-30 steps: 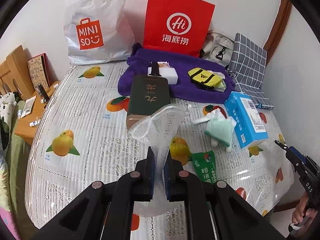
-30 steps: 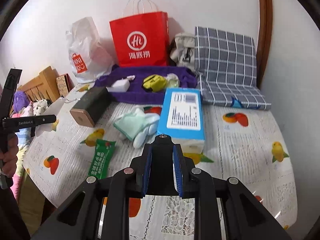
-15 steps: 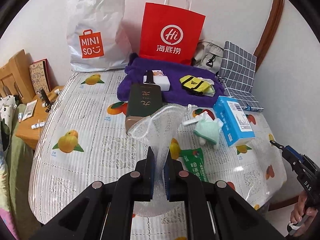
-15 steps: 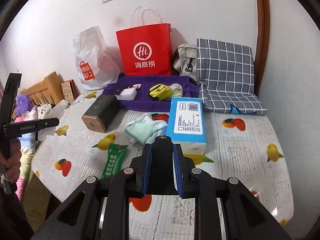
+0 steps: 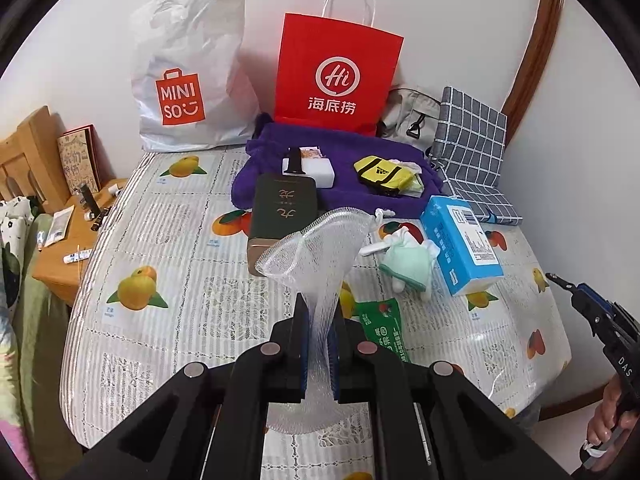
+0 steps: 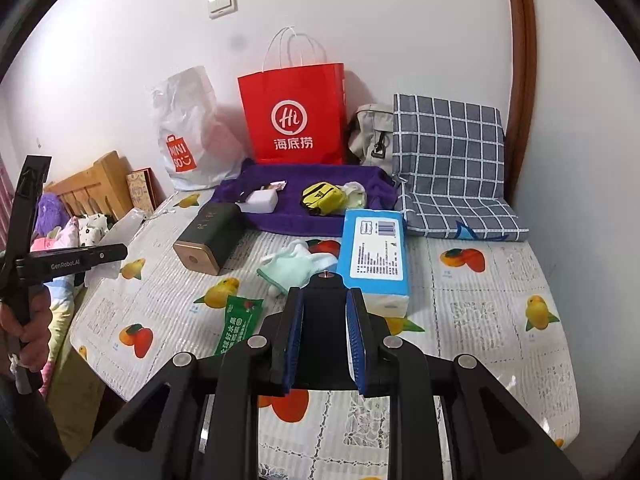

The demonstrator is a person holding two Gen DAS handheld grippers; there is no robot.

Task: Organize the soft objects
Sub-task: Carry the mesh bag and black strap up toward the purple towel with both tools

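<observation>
Mesh pouch sits at frame centre, pinched in the left hand-held gripper above the table; right hand-held gripper gapes, holding nothing.

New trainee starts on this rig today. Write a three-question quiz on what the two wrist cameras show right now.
1. True or false: the left gripper is shut on the white mesh pouch.
2. Which thing lies on the purple towel? A) yellow pouch B) blue tissue pack C) green snack packet
3. Fill in: the mint-green soft toy lies between the dark green box and the ____.

Key
1. True; the mesh is pinched between the jaws and fans out above them.
2. A.
3. Blue tissue pack, which it touches. The right gripper holds nothing.
</observation>
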